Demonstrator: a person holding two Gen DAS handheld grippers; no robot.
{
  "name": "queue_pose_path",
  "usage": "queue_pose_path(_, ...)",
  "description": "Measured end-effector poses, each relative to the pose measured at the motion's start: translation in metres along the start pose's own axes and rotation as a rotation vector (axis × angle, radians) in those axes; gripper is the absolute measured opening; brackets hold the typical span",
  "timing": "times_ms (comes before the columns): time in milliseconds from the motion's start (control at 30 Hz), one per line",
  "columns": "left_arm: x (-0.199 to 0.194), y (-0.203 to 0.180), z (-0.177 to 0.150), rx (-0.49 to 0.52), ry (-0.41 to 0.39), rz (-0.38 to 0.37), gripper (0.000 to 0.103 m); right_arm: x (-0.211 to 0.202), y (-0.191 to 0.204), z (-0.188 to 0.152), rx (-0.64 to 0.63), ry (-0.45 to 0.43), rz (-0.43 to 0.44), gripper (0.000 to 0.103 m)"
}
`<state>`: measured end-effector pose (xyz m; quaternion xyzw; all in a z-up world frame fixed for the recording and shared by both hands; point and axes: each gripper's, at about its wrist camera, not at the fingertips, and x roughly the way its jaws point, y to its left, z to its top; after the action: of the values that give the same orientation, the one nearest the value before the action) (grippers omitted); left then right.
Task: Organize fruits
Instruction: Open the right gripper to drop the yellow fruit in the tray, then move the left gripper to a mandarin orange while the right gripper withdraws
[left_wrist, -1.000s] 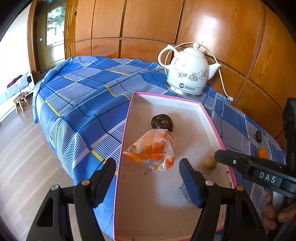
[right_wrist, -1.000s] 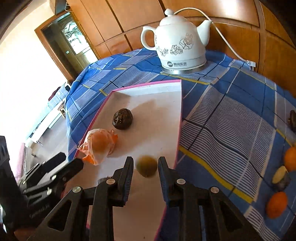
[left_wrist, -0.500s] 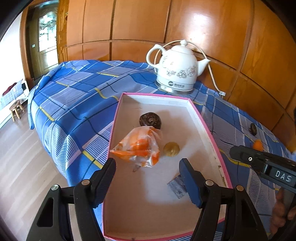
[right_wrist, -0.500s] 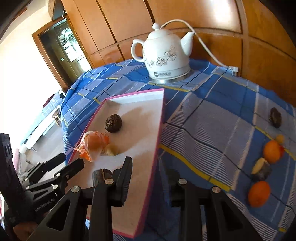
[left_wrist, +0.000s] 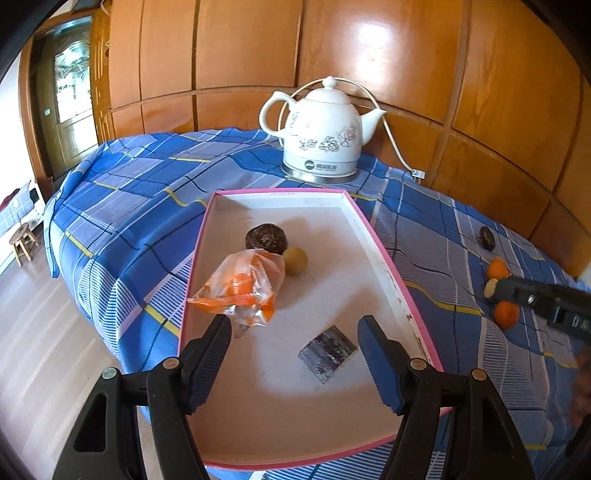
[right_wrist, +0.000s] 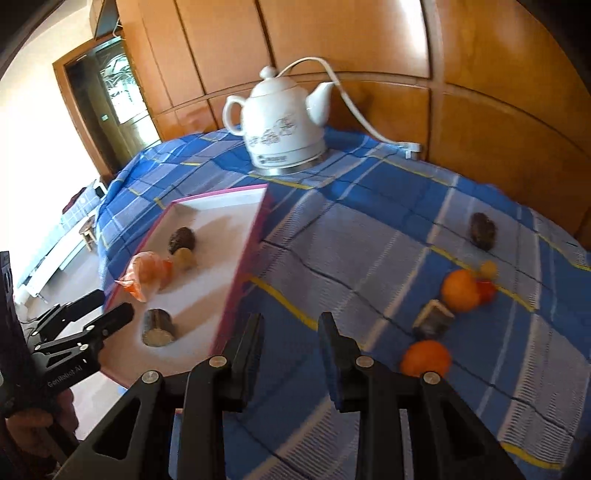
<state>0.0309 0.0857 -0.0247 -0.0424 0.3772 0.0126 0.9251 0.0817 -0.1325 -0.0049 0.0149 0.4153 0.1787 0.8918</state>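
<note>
A: The left gripper (left_wrist: 293, 338) hovers over the near end of the pink-rimmed tray (left_wrist: 388, 254), jaws well apart, nothing between them. A dark cut chunk (left_wrist: 328, 353) lies between its fingers on the tray floor, untouched.

B: And the right gripper (right_wrist: 290, 332) sits over the blue plaid cloth (right_wrist: 354, 236) just past the tray's edge, jaws drawn close together, empty.

A: Ahead of the left one: an orange in a crinkled plastic bag (left_wrist: 243, 290), a small yellow-green fruit (left_wrist: 295, 260) touching it, a dark wrinkled fruit (left_wrist: 266, 237) behind.

B: Loose fruit to the right of the right gripper: two oranges (right_wrist: 460, 290) and (right_wrist: 426, 358), a cut piece (right_wrist: 432, 319) between them, another dark fruit (right_wrist: 483, 230) farther back.

A: That view is blurred; something small and red behind the upper orange is hard to make out.

B: White kettle (left_wrist: 325, 136) stands at the back.
</note>
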Motion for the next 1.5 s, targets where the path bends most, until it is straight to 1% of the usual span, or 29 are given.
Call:
queue_pose_path(333, 0.000, -0.012, -0.002, 0.024, 0.015, -0.021, 0.071, -0.028, -0.047, -0.004, 0.001, -0.013, -0.110, 0.030)
queue_pose_path(700, 0.000, -0.034, -0.003, 0.085, 0.027, -0.056, 0.071, -0.059, -0.119, -0.009, 0.036, -0.006, -0.268, 0.030)
queue_pose_path(800, 0.000, -0.042, -0.002, 0.109, 0.033, -0.067, 0.071, -0.064, -0.142, -0.014, 0.064, 0.002, -0.314, 0.031)
queue_pose_path(867, -0.002, -0.050, 0.000, 0.131, 0.030, -0.084, 0.071, -0.066, -0.154, -0.018, 0.082, 0.006, -0.339, 0.034)
queue_pose_path(933, -0.004, -0.056, 0.001, 0.146, 0.031, -0.099, 0.071, -0.066, -0.168, -0.023, 0.125, 0.010, -0.354, 0.034)
queue_pose_path(1033, -0.005, -0.070, 0.003, 0.176, 0.039, -0.133, 0.071, -0.064, -0.186, -0.030, 0.197, 0.018, -0.349, 0.034)
queue_pose_path(1100, -0.003, -0.081, 0.004, 0.188, 0.069, -0.170, 0.071, -0.064, -0.193, -0.031, 0.233, 0.031, -0.360, 0.034)
queue_pose_path(1167, 0.001, -0.093, 0.007, 0.198, 0.096, -0.208, 0.071, -0.065, -0.195, -0.031, 0.248, 0.027, -0.354, 0.034)
queue_pose_path(1233, 0.004, -0.110, 0.009, 0.217, 0.115, -0.249, 0.071, -0.067, -0.196, -0.031, 0.264, 0.022, -0.342, 0.034)
queue_pose_path(1333, 0.009, -0.143, 0.011, 0.268, 0.139, -0.331, 0.071, -0.070, -0.193, -0.029, 0.266, 0.012, -0.319, 0.034)
queue_pose_path(1433, 0.020, -0.177, 0.012, 0.311, 0.186, -0.406, 0.072, -0.072, -0.190, -0.027, 0.267, 0.003, -0.302, 0.034)
queue_pose_path(1500, 0.029, -0.196, 0.014, 0.329, 0.205, -0.425, 0.073, -0.073, -0.188, -0.026, 0.265, -0.005, -0.293, 0.034)
